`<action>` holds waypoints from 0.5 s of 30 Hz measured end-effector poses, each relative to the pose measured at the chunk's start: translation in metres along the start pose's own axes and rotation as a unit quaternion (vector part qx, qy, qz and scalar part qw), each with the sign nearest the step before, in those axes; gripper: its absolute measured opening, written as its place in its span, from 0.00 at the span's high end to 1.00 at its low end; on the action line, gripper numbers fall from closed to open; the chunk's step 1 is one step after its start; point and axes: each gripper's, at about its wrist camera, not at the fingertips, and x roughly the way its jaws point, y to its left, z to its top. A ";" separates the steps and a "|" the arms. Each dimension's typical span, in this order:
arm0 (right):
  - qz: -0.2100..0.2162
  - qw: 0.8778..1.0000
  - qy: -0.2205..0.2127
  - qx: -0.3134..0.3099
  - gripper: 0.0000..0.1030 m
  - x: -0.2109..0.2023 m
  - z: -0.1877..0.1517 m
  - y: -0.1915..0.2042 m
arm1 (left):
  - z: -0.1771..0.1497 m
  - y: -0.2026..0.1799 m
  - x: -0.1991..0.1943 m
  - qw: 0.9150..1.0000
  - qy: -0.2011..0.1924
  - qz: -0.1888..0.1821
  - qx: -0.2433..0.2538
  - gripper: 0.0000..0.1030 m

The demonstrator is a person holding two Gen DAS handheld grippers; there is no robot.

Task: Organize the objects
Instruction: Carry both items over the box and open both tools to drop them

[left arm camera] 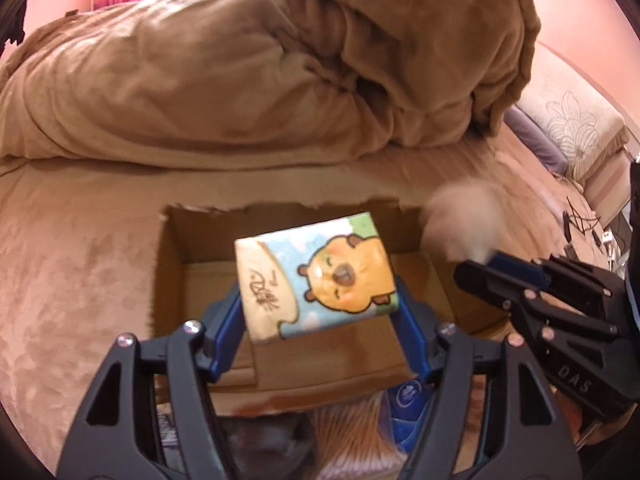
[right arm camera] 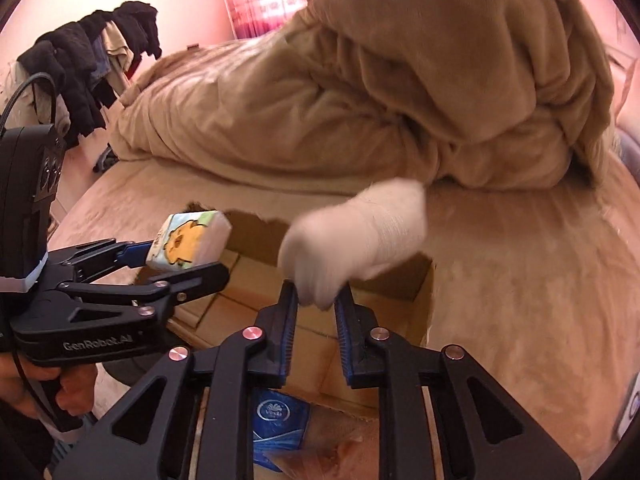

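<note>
Carrying both items over the cardboard box (left arm camera: 172, 280): left tool (left arm camera: 318, 304) clamps the tissue pack (left arm camera: 316, 276), right tool (right arm camera: 316, 308) pinches a white sock (right arm camera: 352, 236). Next, I judge: lower, release inside.

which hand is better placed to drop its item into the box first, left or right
Left, probably. The left gripper holds the tissue pack directly over the open cardboard box. The right gripper pinches a white sock nearer the box's right edge, so it looks less centred.
</note>
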 end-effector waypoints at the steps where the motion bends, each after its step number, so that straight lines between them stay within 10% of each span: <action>1: -0.001 1.000 0.005 -0.001 0.81 0.002 -0.003 -0.001 | -0.002 -0.002 0.005 1.000 0.006 0.001 0.002 0.34; 9: -0.003 0.999 0.039 -0.002 0.72 0.009 -0.029 -0.001 | -0.017 -0.007 0.017 0.999 0.040 0.017 -0.007 0.29; 15: -0.024 1.000 0.014 0.001 0.65 -0.009 -0.025 0.007 | -0.025 -0.004 -0.024 0.999 0.004 0.049 -0.001 0.04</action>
